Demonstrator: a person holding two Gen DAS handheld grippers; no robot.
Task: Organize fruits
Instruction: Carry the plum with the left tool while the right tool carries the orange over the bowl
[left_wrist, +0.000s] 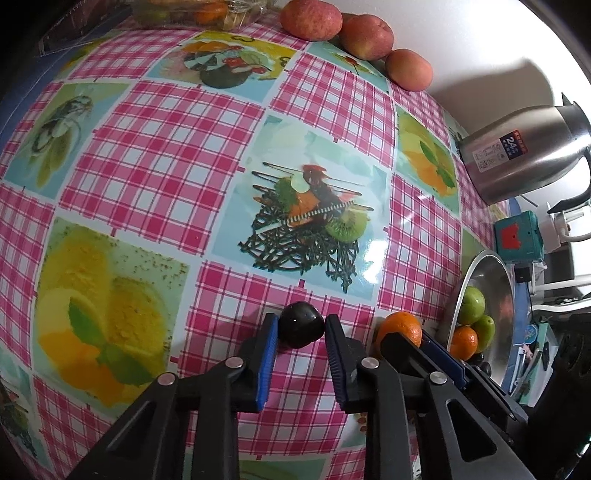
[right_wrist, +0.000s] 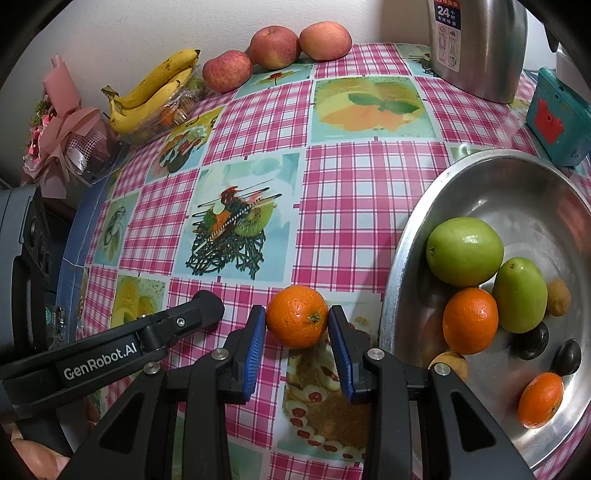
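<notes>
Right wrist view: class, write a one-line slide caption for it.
Right gripper fingers clamp an orange on the checked tablecloth, beside a metal bowl of mixed fruit.

The middle of the table (right_wrist: 343, 177) lies bare, open for passage between the near edge and the wall. Along the back stand three apples (right_wrist: 275, 46), bananas (right_wrist: 155, 88) and a steel jug (right_wrist: 476, 44). A metal bowl (right_wrist: 402, 258) blocks the right side, just beside the right tongs (right_wrist: 297, 319). The left tongs (left_wrist: 300, 325) sit close on their left, leaving only a narrow gap between the two.
</notes>
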